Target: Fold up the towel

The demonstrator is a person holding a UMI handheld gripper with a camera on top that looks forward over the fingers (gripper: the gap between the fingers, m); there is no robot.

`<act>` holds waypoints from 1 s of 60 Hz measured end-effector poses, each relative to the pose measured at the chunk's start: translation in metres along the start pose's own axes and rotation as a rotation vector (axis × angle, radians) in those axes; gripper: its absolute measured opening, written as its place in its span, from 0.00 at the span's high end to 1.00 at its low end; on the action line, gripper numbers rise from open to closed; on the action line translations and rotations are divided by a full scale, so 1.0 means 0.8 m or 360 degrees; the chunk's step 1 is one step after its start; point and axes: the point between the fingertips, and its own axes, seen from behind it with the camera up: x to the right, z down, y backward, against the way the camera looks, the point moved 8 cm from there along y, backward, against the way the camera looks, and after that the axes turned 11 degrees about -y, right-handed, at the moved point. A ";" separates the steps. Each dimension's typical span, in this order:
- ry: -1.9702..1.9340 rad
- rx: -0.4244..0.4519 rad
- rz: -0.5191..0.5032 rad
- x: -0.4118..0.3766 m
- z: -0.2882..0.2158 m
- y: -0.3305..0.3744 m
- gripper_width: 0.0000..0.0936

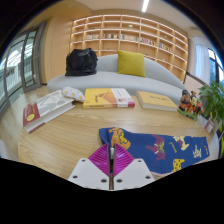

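A blue towel [165, 148] with yellow and red prints lies spread on the wooden table [70, 130], reaching from just ahead of my fingers away to the right. My gripper [110, 160] is low over the table's near edge at the towel's near left corner. The pink pads are pressed together, with a thin pale strip of the towel's edge pinched between them. The part of the towel under the fingers is hidden.
On the table beyond the towel lie a red book [30, 110], white papers [57, 99], a yellow book [100, 97] and another yellow book [156, 100]. Small toys [188, 101] and a plant [213, 100] stand at the right. A sofa [150, 72] with a black bag [81, 62] is behind.
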 end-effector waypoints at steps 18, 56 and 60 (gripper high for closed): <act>-0.0337 0.0057 -0.0488 -0.029 -0.071 0.111 0.98; -0.0532 0.0032 0.0090 0.372 -0.062 0.068 0.09; -0.0522 0.0087 0.0175 0.409 -0.062 0.081 0.09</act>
